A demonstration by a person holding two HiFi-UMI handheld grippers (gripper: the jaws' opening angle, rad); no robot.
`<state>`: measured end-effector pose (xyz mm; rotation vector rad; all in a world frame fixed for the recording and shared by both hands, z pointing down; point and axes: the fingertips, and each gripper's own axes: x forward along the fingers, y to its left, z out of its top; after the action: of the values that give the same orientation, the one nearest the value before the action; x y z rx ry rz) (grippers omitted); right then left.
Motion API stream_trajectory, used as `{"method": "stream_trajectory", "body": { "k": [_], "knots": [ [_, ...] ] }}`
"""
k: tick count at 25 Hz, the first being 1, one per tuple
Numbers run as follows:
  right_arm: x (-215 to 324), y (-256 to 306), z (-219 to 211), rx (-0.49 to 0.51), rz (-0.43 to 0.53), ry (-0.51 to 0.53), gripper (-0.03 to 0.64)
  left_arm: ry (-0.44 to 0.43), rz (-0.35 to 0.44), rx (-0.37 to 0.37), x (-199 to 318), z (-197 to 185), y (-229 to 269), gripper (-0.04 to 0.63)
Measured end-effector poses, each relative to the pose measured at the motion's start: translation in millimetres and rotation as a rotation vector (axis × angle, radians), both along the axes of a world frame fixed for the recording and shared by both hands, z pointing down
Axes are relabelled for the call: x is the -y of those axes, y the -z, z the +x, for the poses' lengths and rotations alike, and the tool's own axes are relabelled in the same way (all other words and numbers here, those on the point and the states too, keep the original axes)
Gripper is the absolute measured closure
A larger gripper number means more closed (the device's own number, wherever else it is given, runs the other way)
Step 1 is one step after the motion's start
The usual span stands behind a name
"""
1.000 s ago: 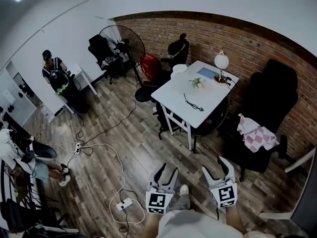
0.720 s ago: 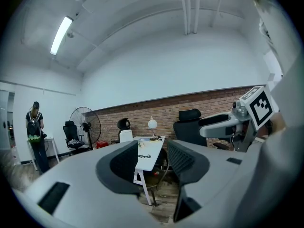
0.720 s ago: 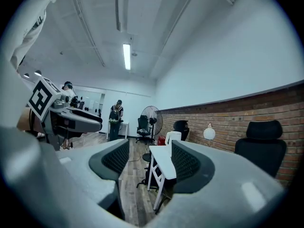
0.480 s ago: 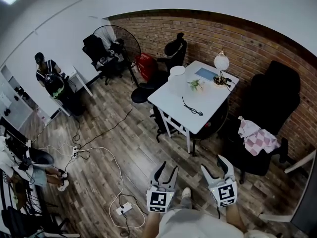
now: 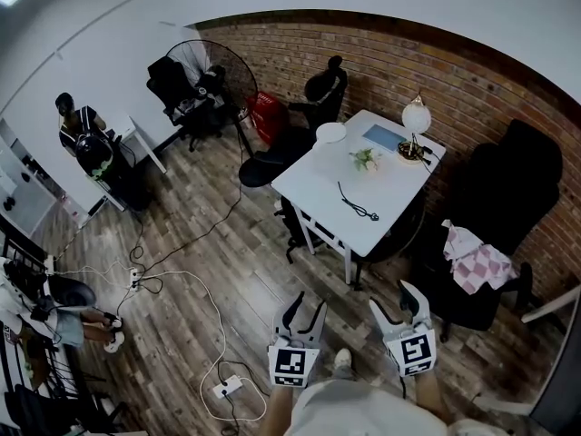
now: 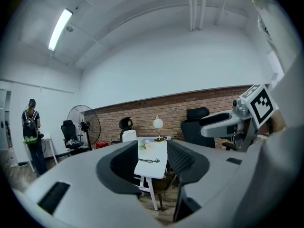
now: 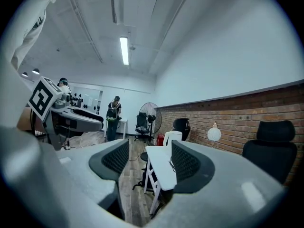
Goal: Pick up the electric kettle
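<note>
The white electric kettle (image 5: pixel 330 134) stands on the far left corner of a white table (image 5: pixel 386 221) by the brick wall. It also shows small in the left gripper view (image 6: pixel 129 136) and the right gripper view (image 7: pixel 172 137). Both grippers are held low at the bottom of the head view, well short of the table. The left gripper (image 5: pixel 306 312) (image 6: pixel 152 163) has its jaws closing, with nothing between them. The right gripper's (image 5: pixel 392 300) (image 7: pixel 145 163) jaws stand apart and empty. Both point toward the table.
On the table are a globe lamp (image 5: pixel 416 121), a small bunch of flowers (image 5: pixel 365 158) and a black cable (image 5: pixel 357 203). Black office chairs surround it; one carries a pink checked cloth (image 5: pixel 477 260). A fan (image 5: pixel 213 66), floor cables with a power strip (image 5: pixel 227 384) and a person (image 5: pixel 77 130) are at the left.
The head view has drifted forward and a little sideways across the floor toward the table. Both grippers keep their place at the bottom, carried along with it.
</note>
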<state>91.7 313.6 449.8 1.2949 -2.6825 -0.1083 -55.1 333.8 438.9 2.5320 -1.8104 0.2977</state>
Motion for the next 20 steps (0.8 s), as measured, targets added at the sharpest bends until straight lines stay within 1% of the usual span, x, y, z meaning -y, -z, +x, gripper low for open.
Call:
{"method": "stream_trajectory", "body": {
  "k": [4,10,14,20],
  "knots": [
    [20,-3,-5,0.007,-0.051,-0.032,0.337,-0.014,-0.002,0.001,23,-5,-1,0.407],
    [48,-5,-15,-0.011,-0.011,-0.026,0.337,-0.033,-0.004,-0.002,52,-13,-4,0.406],
    [62,-6,-19,-0.01,-0.044,-0.051,0.337,-0.044,-0.005,-0.009,67,-18,-4,0.407],
    [79,-6,-26,-0.022,-0.032,-0.067,0.337,-0.053,-0.002,-0.016,88,-27,-6,0.407]
  ]
}}
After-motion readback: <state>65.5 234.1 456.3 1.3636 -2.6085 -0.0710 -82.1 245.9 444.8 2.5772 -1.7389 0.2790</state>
